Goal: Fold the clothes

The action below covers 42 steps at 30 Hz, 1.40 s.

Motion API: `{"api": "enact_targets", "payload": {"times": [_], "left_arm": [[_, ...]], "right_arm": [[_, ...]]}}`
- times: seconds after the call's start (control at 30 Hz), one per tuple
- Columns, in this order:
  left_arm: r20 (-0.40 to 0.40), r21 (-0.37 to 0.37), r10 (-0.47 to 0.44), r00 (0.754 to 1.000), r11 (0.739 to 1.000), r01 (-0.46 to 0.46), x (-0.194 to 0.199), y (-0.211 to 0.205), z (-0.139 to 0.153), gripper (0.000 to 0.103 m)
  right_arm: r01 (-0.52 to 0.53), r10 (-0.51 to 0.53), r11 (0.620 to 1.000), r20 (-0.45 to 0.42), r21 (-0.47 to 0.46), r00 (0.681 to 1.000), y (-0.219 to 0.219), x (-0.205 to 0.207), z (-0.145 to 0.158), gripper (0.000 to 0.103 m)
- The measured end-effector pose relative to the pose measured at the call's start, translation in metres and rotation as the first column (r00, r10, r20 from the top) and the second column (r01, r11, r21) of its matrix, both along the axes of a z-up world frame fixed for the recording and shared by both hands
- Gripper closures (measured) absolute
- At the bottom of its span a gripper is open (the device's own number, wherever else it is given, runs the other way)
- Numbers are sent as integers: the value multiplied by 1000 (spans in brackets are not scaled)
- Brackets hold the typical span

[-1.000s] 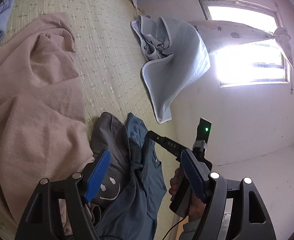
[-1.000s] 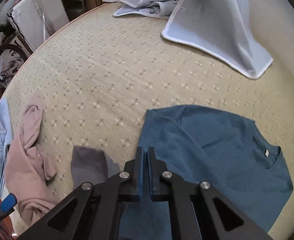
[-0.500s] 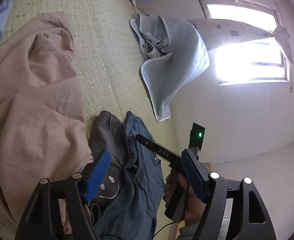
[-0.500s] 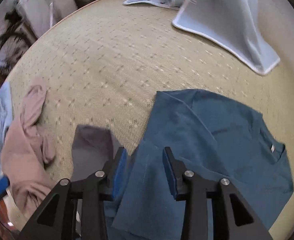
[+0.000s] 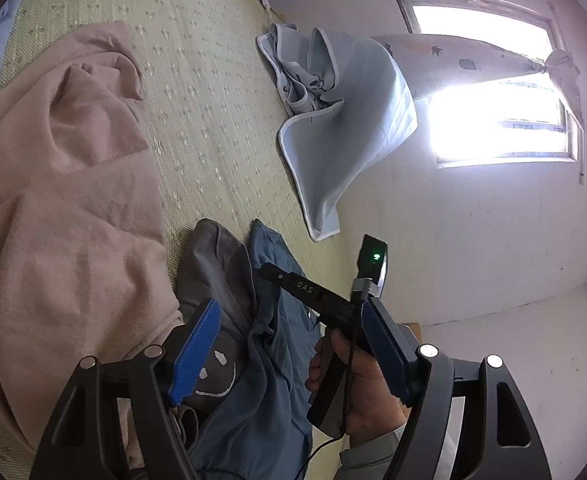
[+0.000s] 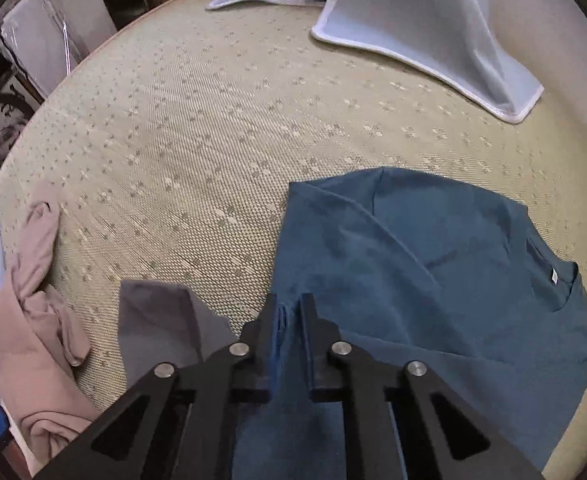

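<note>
our right hand-held gripper (image 6: 289,314) has just been closing, after standing apart half a second ago, and now pinches a fold at the near left edge of the teal-blue cotton t-shirt (image 6: 433,280), which lies spread on the woven straw-coloured bed mat (image 6: 213,128) with its collar to the right. we judge the grasp made, so lifting that edge for a fold can begin. our left hand-held gripper (image 5: 289,344) hangs unmoved with jaws wide apart and empty, above the grey smiley-print garment (image 5: 213,364) beside the pink fleece garment (image 5: 65,220).
</note>
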<state>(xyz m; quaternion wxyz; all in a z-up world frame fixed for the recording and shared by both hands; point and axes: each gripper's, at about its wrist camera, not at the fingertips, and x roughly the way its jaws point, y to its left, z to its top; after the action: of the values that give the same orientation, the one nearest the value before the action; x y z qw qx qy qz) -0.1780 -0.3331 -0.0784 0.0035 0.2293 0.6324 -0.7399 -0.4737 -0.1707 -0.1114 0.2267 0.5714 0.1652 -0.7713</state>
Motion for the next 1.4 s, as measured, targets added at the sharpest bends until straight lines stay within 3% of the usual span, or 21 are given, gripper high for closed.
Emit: {"api": "enact_targets", "payload": {"times": [0.17, 0.53, 0.73, 0.93, 1.1, 1.4], "left_arm": [[-3, 1, 1, 1000, 1000, -1, 1, 0, 1, 26], [-6, 6, -4, 1000, 1000, 4, 0, 0, 0, 26], [-6, 13, -1, 1000, 1000, 1, 0, 0, -1, 26], [-9, 16, -3, 1000, 1000, 3, 0, 0, -1, 26], [-10, 17, -1, 1000, 1000, 2, 0, 0, -1, 26], [-15, 22, -5, 1000, 1000, 5, -1, -1, -1, 26]], "right_arm": [[26, -26, 997, -4, -68, 1000, 10, 2, 12, 96], [162, -156, 973, 52, -166, 986, 28, -15, 8, 93], [155, -150, 976, 43, -154, 988, 27, -13, 10, 96], [192, -202, 961, -34, -198, 979, 39, -11, 30, 102], [170, -183, 971, -68, -171, 981, 36, -13, 39, 102], [126, -129, 987, -21, -99, 991, 15, -4, 20, 97]]}}
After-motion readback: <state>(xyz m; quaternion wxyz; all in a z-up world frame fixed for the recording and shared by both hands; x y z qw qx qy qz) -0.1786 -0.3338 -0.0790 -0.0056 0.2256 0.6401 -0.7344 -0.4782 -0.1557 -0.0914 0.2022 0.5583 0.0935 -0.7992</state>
